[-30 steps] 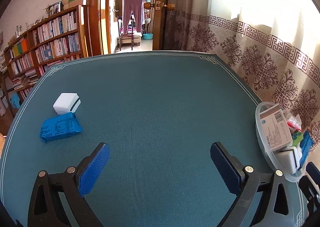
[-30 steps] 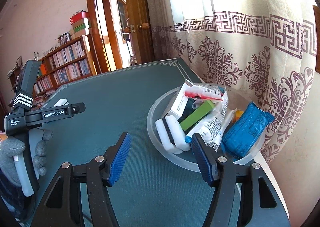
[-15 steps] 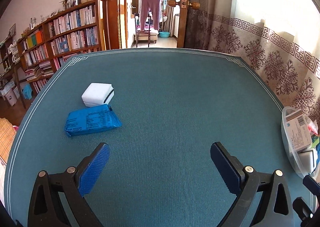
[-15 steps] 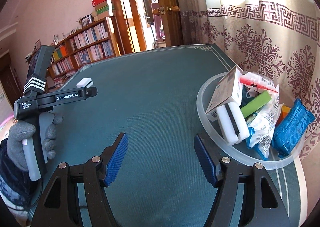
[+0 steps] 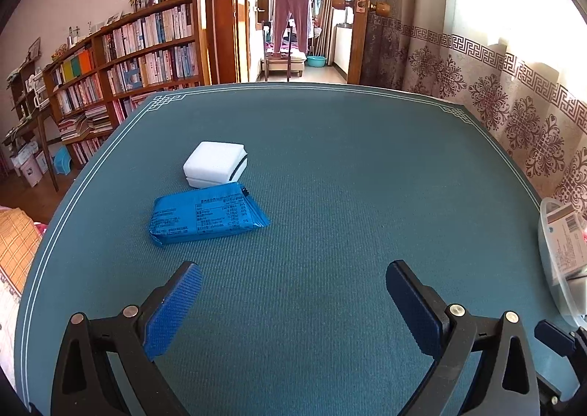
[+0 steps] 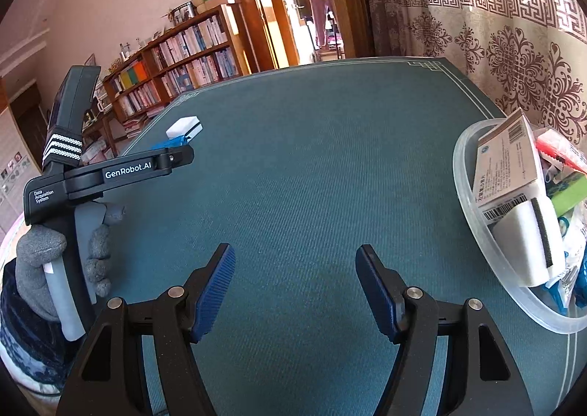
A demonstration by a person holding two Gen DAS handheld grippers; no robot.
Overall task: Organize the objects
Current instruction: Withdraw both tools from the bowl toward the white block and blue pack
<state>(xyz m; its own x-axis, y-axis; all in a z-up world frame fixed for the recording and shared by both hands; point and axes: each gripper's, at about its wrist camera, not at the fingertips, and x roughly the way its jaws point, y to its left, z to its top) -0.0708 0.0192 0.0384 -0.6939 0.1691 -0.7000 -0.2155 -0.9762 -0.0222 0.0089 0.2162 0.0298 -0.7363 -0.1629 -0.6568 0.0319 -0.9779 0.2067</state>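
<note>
standing wide and empty short of the blue snack packet (image 5: 205, 217), the left gripper (image 5: 293, 306) risks shoving it into the touching white sponge (image 5: 214, 164); right gripper (image 6: 295, 291) likewise empty.

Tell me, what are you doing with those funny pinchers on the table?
A person is tidying things into a clear plastic bowl at the edge of the green table mat. The bowl already holds a cardboard box, a sponge and some packets. Both pinchers, the left gripper and the right gripper, are open and hold nothing. A blue foil snack packet and a white sponge block with a dark strip lie on the mat ahead of the left gripper, waiting to be picked up.
</note>
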